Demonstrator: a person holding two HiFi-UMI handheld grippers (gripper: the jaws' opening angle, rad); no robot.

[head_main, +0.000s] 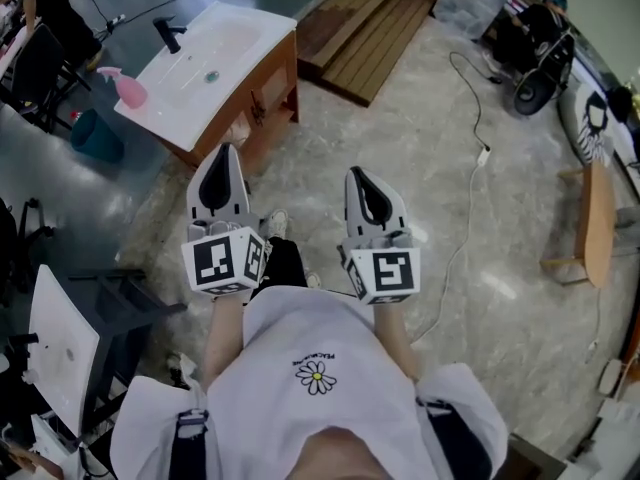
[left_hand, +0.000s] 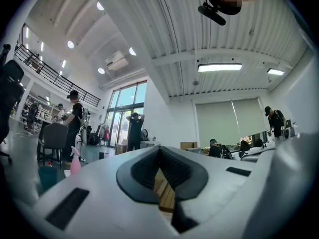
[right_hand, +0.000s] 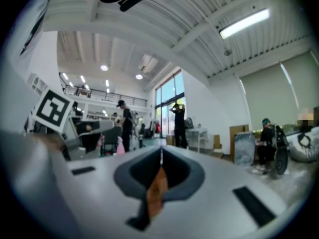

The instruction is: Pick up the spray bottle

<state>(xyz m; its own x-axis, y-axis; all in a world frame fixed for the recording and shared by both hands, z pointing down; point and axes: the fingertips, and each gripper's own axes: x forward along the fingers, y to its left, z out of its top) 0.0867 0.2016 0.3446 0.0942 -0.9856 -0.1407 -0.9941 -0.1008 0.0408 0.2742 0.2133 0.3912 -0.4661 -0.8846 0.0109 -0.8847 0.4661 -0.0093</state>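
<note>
Pale stone workshop floor, with a white washbasin top on a wooden cabinet (head_main: 250, 38). Item 1: pink plastic spray bottle (head_main: 130, 89), upright on the washbasin's left end, untouched. Left gripper (head_main: 222, 171): jaws closed together, empty, short of the washbasin; the bottle lies ahead and leftward, nearer this hand. Right gripper (head_main: 366, 183): likewise closed, empty, farther off.

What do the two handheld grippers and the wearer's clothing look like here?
Both the left gripper and right gripper have grey-white shells, black-lined jaws and a white cube with black square markers. White T-shirt with daisy print, dark shoulder straps.
</note>
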